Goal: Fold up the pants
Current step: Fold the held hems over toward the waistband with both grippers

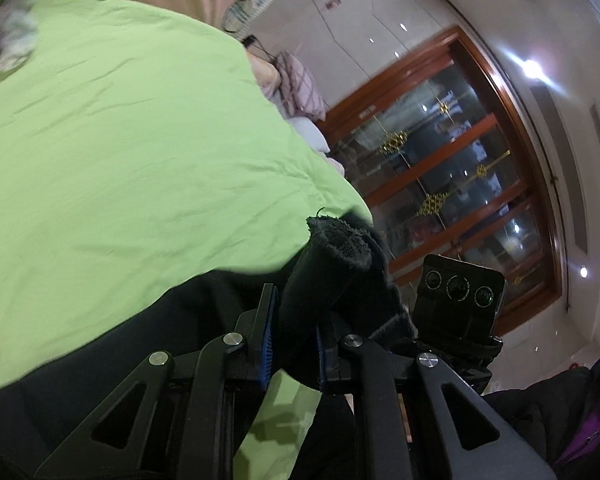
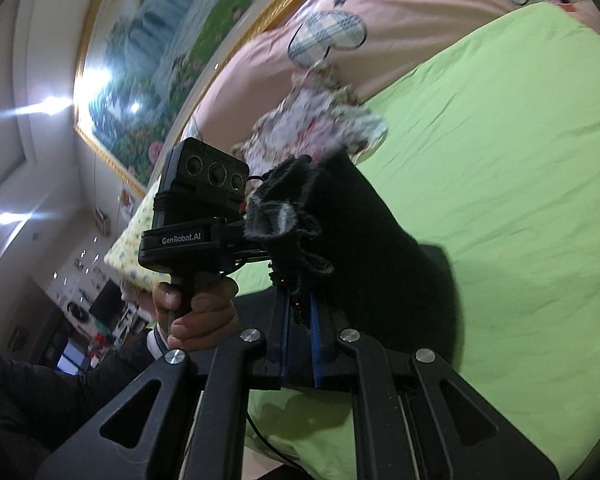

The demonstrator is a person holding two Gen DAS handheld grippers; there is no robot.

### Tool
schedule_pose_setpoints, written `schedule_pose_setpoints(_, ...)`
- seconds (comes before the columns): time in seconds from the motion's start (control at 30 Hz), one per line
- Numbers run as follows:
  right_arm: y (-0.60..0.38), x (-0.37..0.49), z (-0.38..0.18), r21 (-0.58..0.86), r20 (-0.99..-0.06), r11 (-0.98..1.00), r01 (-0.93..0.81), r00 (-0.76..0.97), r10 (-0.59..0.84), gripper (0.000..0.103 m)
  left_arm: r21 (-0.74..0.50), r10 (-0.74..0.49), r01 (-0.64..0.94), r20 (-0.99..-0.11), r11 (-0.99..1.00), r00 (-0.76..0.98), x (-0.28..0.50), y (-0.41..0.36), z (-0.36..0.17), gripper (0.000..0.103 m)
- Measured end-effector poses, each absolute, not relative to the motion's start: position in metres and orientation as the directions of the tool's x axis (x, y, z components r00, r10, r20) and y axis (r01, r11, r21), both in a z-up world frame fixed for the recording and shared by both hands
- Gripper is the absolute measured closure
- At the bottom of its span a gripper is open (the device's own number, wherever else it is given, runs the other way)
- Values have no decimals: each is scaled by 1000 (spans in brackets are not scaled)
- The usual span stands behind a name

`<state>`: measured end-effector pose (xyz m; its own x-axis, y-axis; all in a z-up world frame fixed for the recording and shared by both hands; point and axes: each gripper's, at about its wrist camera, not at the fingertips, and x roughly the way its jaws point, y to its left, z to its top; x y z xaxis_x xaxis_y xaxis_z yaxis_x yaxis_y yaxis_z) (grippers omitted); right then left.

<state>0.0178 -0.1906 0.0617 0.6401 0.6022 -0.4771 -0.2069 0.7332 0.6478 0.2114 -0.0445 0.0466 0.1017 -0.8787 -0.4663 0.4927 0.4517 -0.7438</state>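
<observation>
pants (image 1: 332, 276) | pinched between left gripper (image 1: 292, 344) fingers | also between right gripper (image 2: 298, 332) fingers

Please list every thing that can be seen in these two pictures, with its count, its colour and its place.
black pants: one, black, lifted over the bed, an end clamped in each claw
green sheet: one, light green, covering the bed
pink quilt: one, pink with checked patches, beyond the sheet
floral cloth: one, white and pink, at the sheet's edge
painting: one, gold frame, on the wall
wooden cabinet: one, brown, glass doors, beside the bed
left claw: one, black, blue pads, shut on pants
right claw: one, black, blue pads, shut on pants
left hand: one, holding the other claw's handle
</observation>
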Motion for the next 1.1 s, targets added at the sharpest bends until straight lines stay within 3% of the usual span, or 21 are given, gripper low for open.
schedule_pose_setpoints(0.6,-131,52,-2,612,-640,761,-217,430,637,93,-790,-832,261,-515,554,208,182,35,-42,89)
schedule_pose_setpoints(0.97,-122,53,-7,580,-677,781,-232,396,621,81,-749,-754,190,-546,634,365,151,63,-43,87)
schedule_pose_setpoints(1.1,-115,50,-5,582,-671,771,-256,383,634,67,-728,-714,165,-555,665,426,132,70,-37,76)
